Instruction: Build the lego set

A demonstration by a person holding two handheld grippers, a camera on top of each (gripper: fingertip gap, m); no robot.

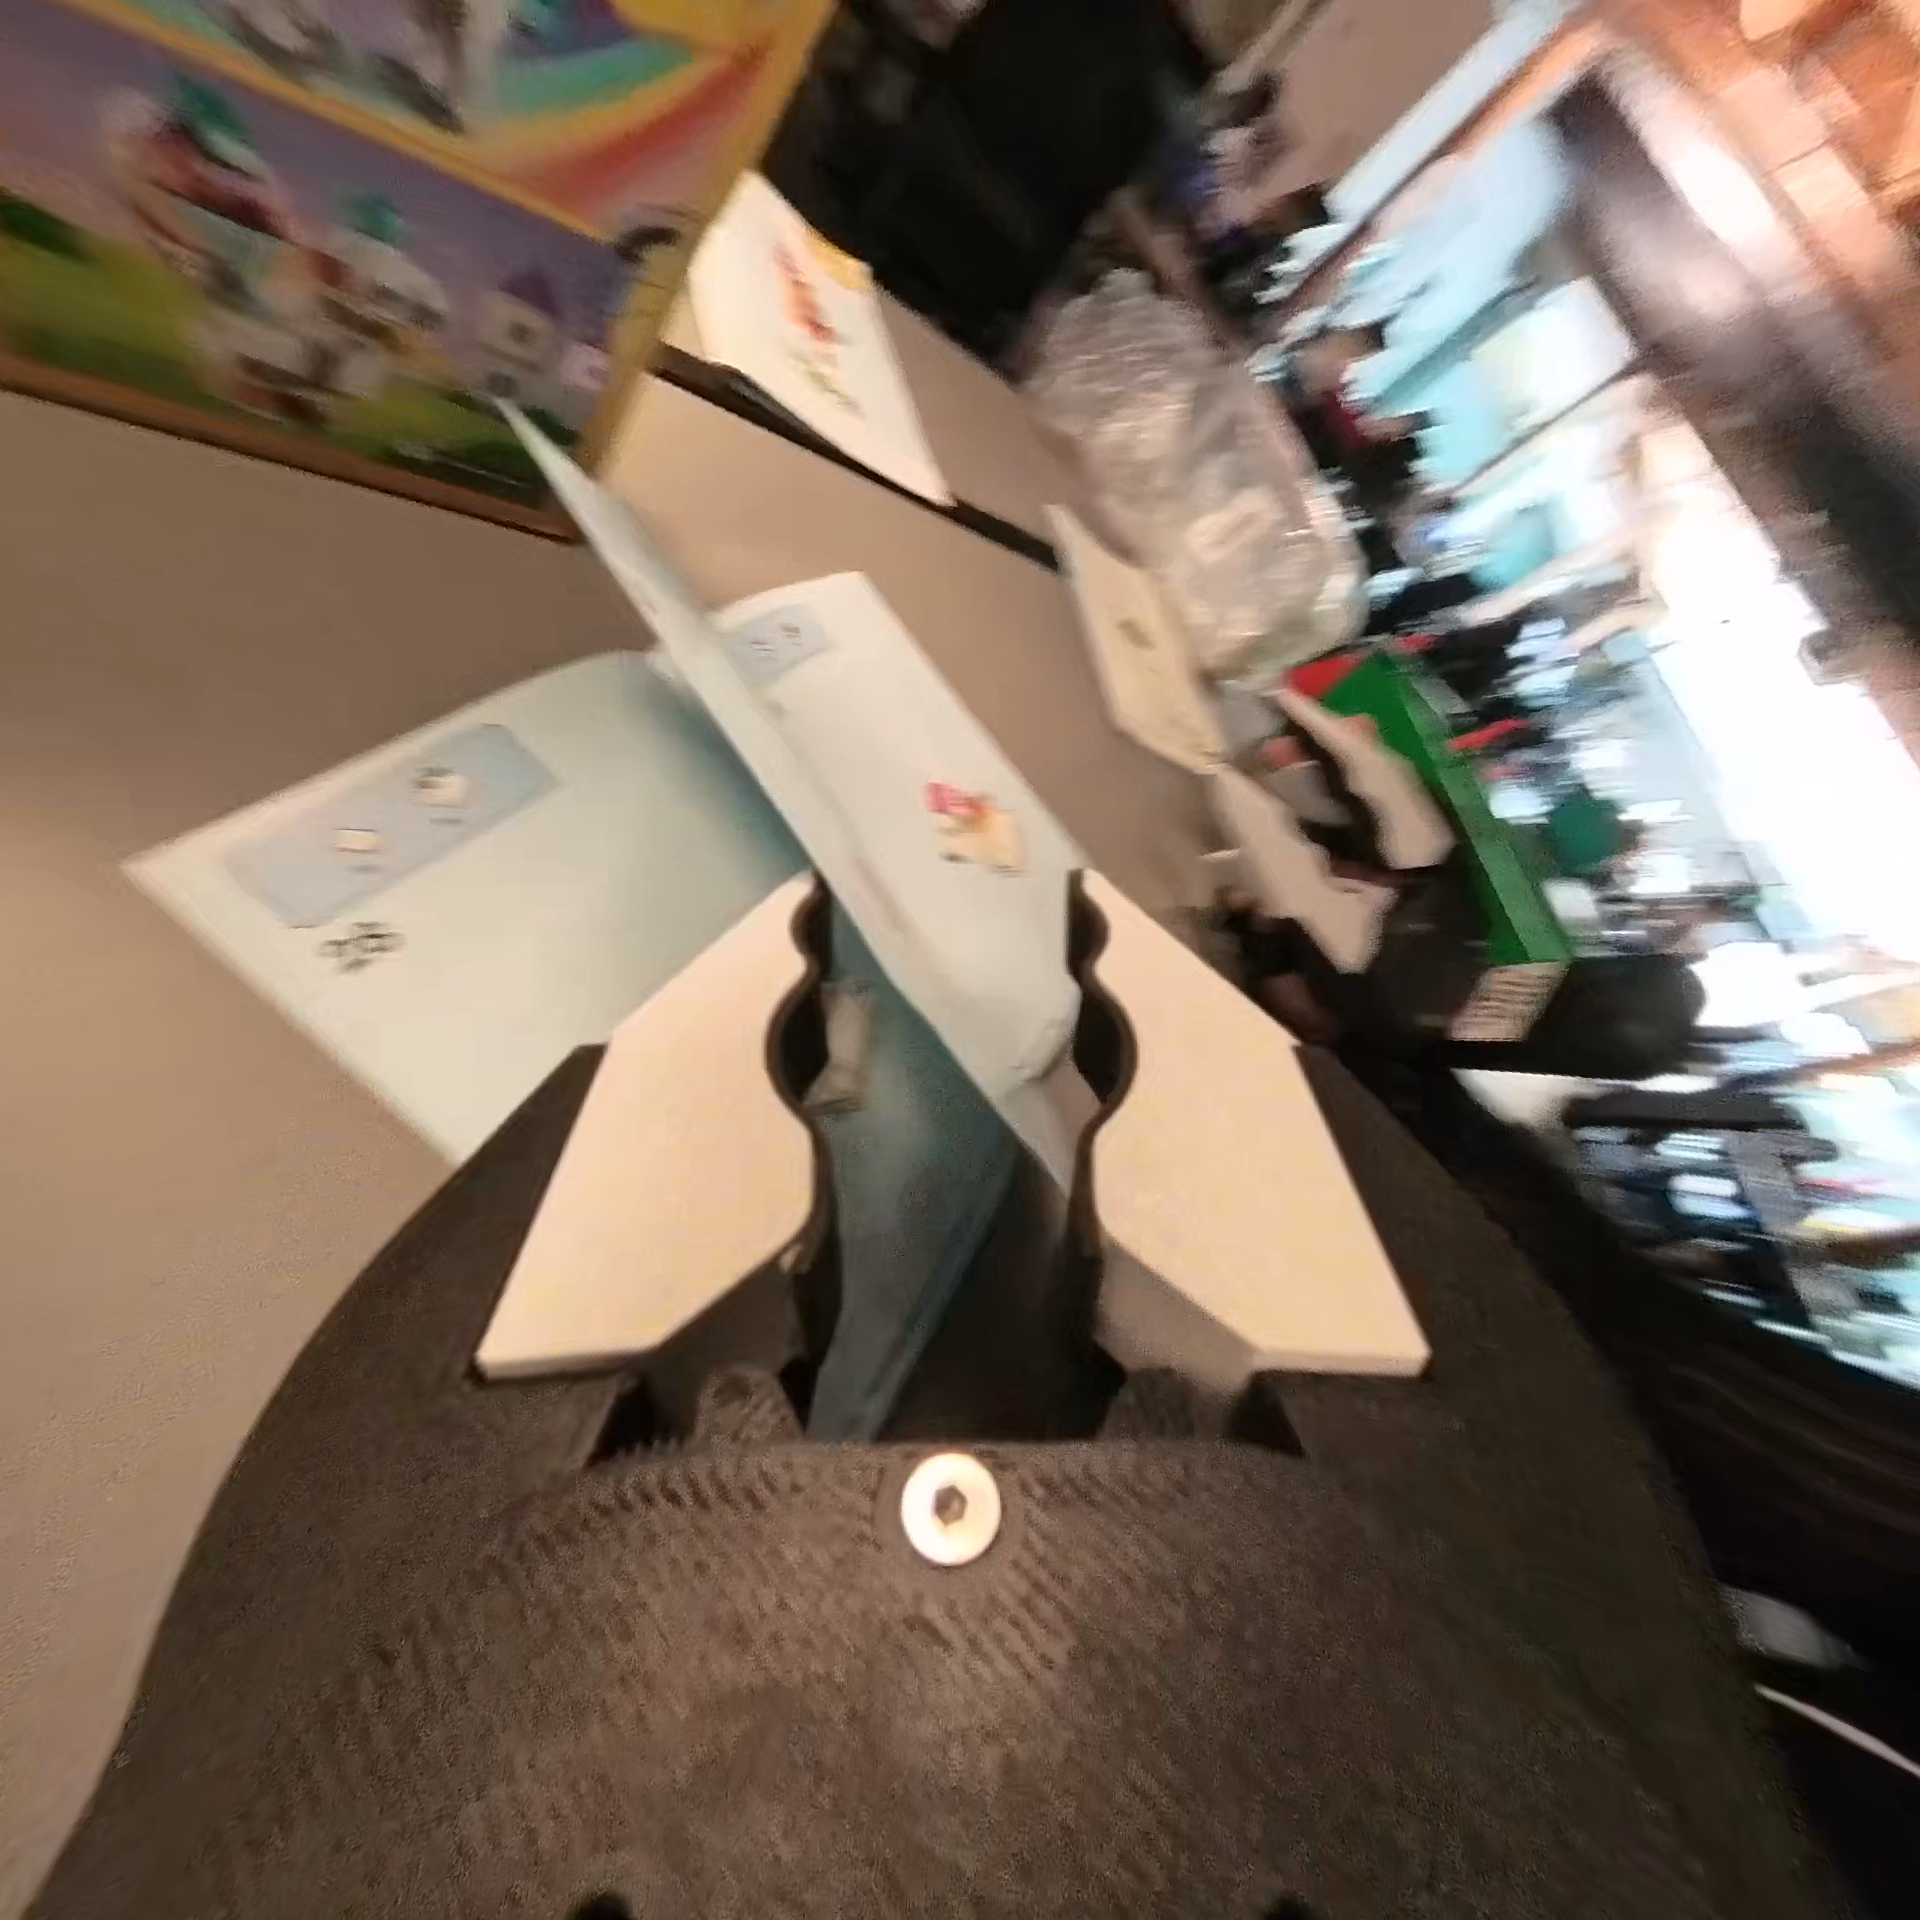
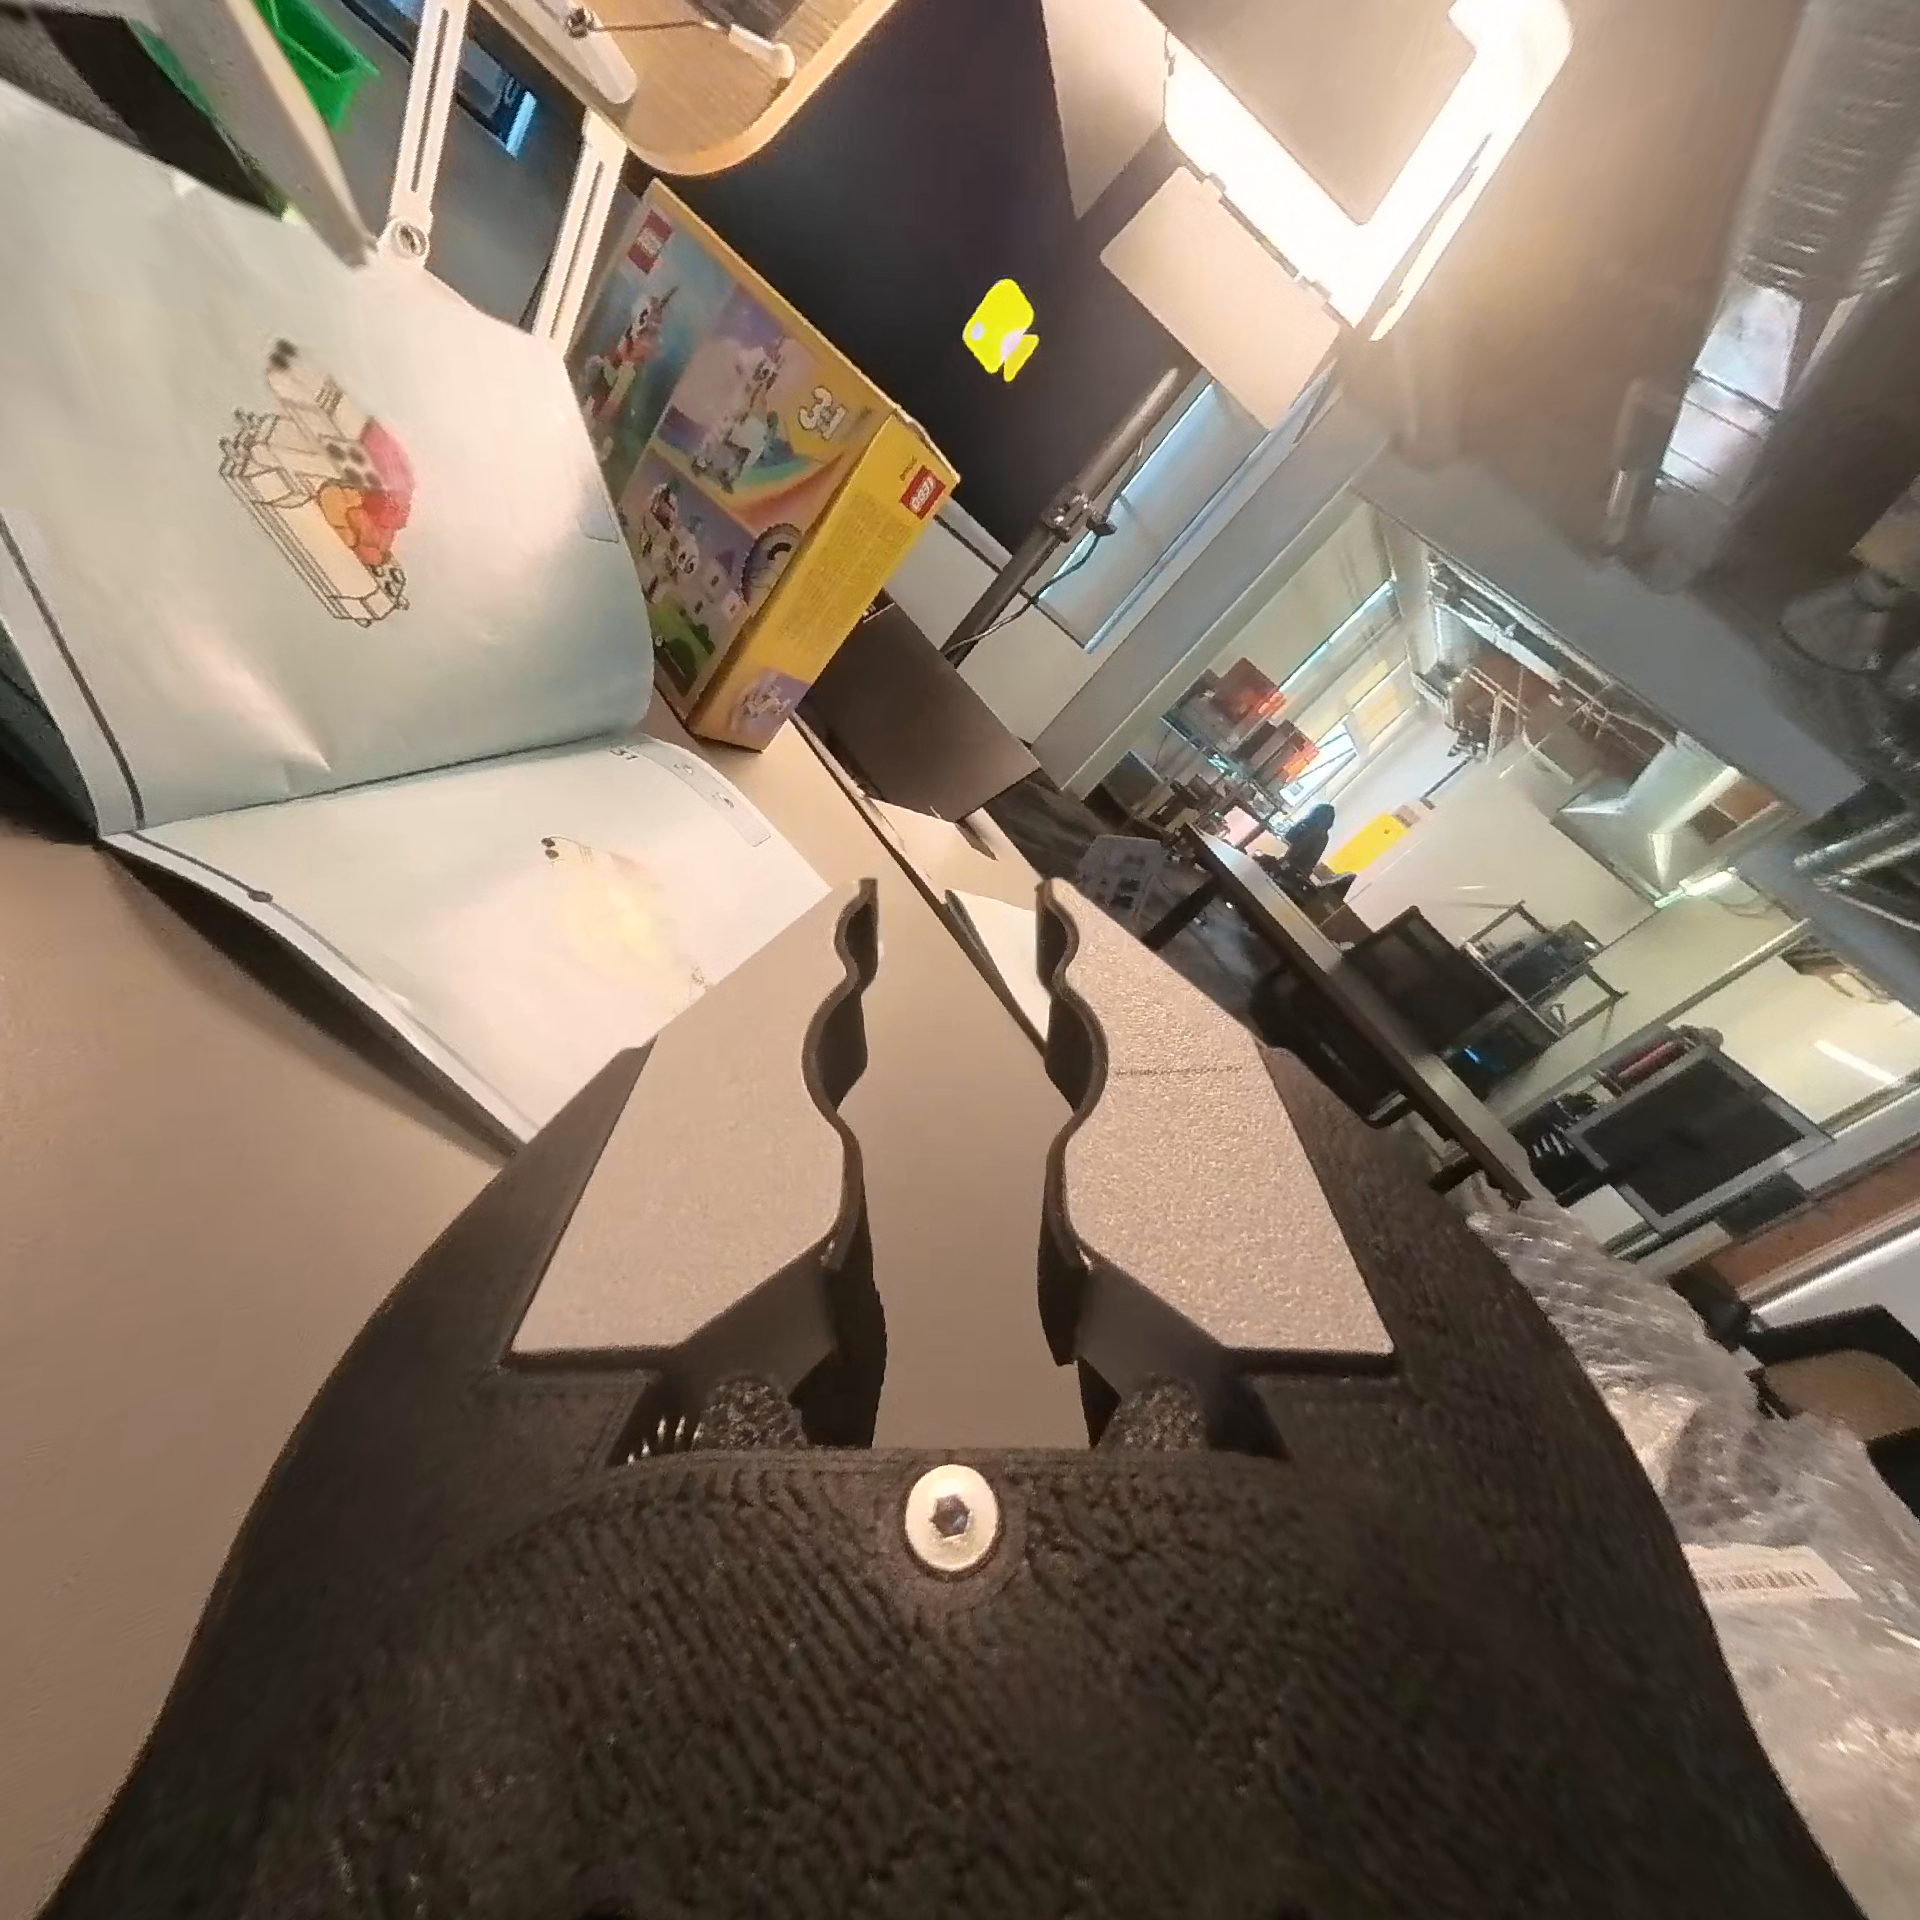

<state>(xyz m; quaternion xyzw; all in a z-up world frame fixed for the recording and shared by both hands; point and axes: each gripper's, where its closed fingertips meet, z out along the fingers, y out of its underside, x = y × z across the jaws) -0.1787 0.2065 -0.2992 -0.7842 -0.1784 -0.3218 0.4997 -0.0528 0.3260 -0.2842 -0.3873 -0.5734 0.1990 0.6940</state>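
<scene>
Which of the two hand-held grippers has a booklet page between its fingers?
The left hand-held gripper: a raised page passes between its fingers. The right one is empty.

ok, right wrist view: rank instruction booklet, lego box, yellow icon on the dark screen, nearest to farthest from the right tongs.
1. Instruction booklet: open on the table, just left of the right tongs.
2. Lego box: standing behind the booklet, upper left.
3. Yellow icon: on the dark screen behind the box, top centre.
</scene>
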